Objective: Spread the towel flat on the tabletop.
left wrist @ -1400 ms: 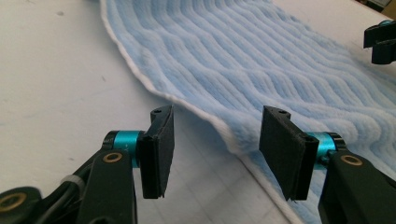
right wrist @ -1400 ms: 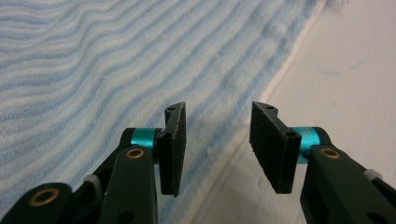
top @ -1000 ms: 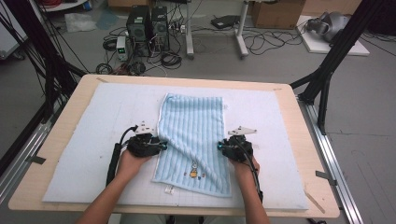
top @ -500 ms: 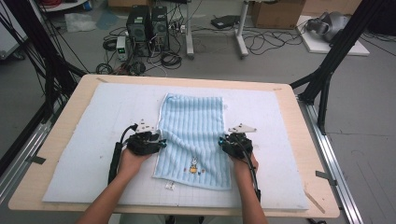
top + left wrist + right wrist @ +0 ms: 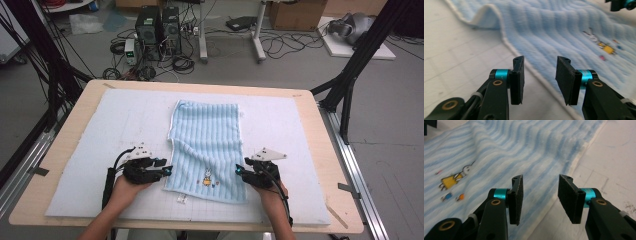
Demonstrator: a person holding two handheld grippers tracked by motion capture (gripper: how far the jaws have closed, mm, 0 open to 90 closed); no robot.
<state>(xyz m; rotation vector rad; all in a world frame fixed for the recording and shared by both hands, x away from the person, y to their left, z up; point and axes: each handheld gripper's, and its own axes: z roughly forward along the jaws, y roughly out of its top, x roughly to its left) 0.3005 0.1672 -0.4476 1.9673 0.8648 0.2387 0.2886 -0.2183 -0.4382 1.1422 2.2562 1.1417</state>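
High view: your left gripper (image 5: 167, 171) and right gripper (image 5: 239, 170) flank the striped blue towel (image 5: 207, 145), jaws released, just opening, its side hems between them.

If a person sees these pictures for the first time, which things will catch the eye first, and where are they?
First the light blue striped towel, folded into a long strip in the middle of the white mat, with a small cartoon figure near its near edge. Then the left gripper and right gripper, one at each long side of the towel near that edge, jaws apart and just been opening, nothing pinched between them.
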